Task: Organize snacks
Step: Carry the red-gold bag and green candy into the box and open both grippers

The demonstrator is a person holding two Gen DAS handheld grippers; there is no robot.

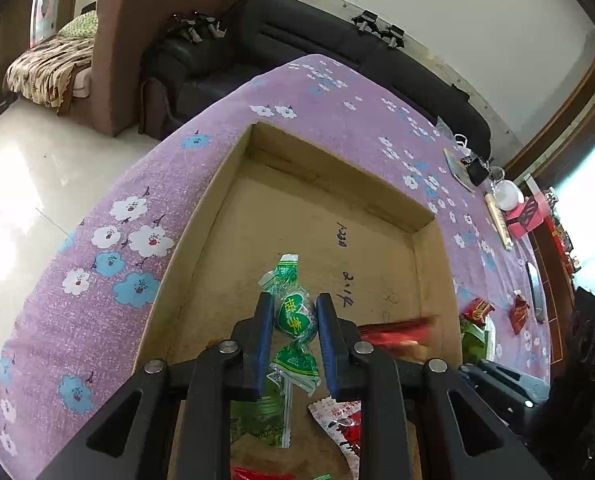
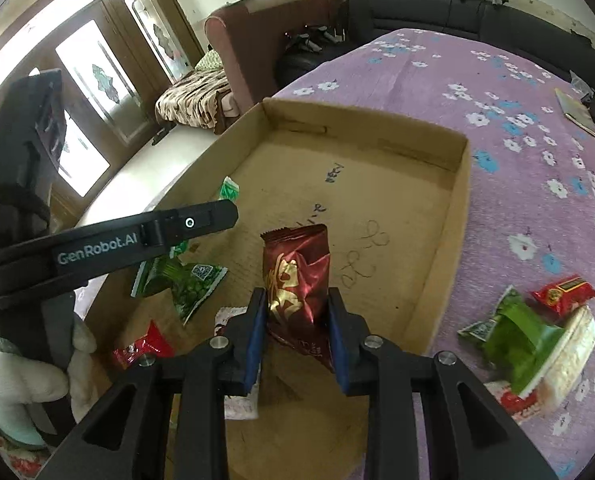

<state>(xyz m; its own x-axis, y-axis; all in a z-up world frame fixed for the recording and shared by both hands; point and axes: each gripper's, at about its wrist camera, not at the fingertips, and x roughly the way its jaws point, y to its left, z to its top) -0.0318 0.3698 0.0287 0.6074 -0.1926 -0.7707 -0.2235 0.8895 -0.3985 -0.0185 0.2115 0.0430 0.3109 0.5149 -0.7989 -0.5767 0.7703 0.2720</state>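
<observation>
My left gripper (image 1: pixel 295 314) is shut on a green-wrapped candy (image 1: pixel 295 316) and holds it above the floor of a shallow cardboard box (image 1: pixel 233 168). My right gripper (image 2: pixel 297 304) is shut on a dark red snack packet (image 2: pixel 297 276), held upright over the same box (image 2: pixel 463 184). In the right wrist view the left gripper's black body (image 2: pixel 109 244) reaches in from the left. Green packets (image 2: pixel 185 280) and a red one (image 2: pixel 143 348) lie in the box's near left part. Loose green (image 2: pixel 517 340) and red (image 2: pixel 563 292) snacks lie on the cloth to the right of the box.
The box sits on a purple flowered cloth (image 1: pixel 97 280) over a table. Small items and a pink box (image 1: pixel 525 216) crowd the table's far right end. A black sofa (image 1: pixel 337 36) and a brown armchair (image 1: pixel 137 40) stand behind. Tiled floor lies left.
</observation>
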